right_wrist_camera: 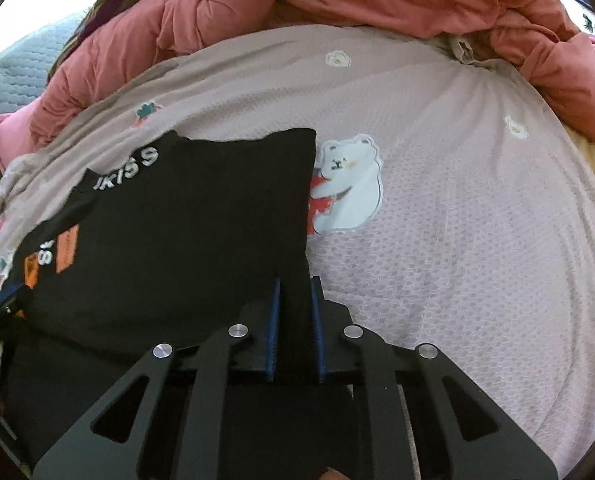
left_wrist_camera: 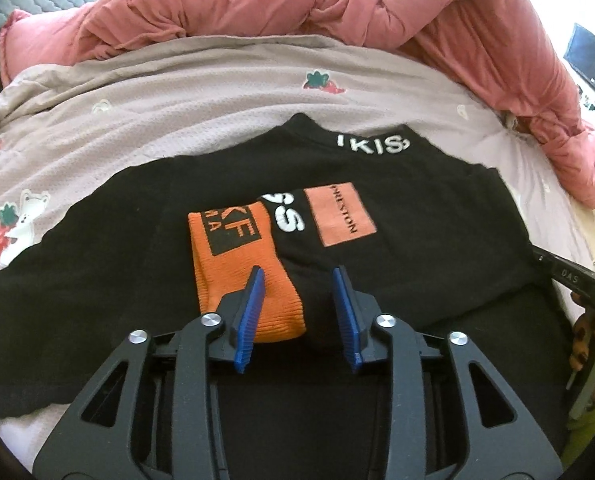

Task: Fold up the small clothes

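Broadly, a bed [right_wrist_camera: 477, 240] fills both views, covered by a pale pink sheet printed with bears and strawberries, with a salmon quilt [left_wrist_camera: 337, 8] bunched along its far side. On the sheet lies the black garment [left_wrist_camera: 417, 248], spread flat, collar lettering at the far end and hem nearest the tongs, so its long axis runs away from both cameras. An orange cuff [left_wrist_camera: 241, 264] is folded in over its middle, beside a salmon patch [left_wrist_camera: 339, 214].

The right tongs [right_wrist_camera: 295, 320] are clamped on the garment's right edge, a strip of black cloth pinched between the blue pads. The left tongs [left_wrist_camera: 299, 300] hang over the garment's centre with pads apart, holding nothing, the cuff under the left pad.

My reading is that the right side is the one about to be folded inward, toward the left tongs, across that long axis. No containers are in sight.
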The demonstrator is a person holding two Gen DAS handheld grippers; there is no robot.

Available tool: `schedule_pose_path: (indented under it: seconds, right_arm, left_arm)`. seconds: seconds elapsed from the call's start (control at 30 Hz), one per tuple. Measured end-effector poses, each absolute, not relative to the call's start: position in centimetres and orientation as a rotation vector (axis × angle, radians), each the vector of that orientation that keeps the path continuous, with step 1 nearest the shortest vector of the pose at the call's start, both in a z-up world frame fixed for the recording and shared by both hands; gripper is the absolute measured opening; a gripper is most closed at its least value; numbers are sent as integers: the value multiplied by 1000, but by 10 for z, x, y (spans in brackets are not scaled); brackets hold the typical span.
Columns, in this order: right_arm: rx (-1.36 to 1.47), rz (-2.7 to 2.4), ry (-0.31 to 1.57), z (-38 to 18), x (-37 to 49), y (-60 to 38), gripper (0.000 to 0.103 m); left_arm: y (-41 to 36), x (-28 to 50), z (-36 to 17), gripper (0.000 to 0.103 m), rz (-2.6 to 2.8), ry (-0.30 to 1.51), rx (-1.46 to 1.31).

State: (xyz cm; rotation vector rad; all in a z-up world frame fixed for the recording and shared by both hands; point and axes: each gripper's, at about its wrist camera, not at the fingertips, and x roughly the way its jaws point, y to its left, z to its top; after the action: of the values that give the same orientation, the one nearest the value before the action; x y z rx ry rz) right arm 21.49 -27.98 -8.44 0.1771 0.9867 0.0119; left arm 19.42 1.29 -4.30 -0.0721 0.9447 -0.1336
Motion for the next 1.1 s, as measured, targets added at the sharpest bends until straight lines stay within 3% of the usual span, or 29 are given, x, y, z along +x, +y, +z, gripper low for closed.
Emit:
schedule_pose_path:
  seconds: [0.1,0.3,0.4,0.6,0.73,0.83,1.1]
  right_arm:
    - [170,-5,983,-85,215,-279,17]
    - [112,-71,966,-75,205,-277,38]
    - [92,-89,950,-65,194,-275,41]
    - [81,-55,922,-40,180,-263,56]
    - [76,-40,904,-28,173,-250,68]
    - [79,-33,906,-24,171,-239,76]
    - [83,38,885,-12,165,-200,87]
  left_arm:
    - [14,196,-51,37,-119,971,-65]
    - [16,196,-53,40,-114,973,-57]
    - [16,195,-54,42,-112,972,-50]
    - [20,184,-54,47,-118,968,-53]
    - [26,173,-52,59,-119,969,-58]
    - [34,167,-53,60,-122,985,-87]
    - [55,143,-34,62,-117,954,-104]
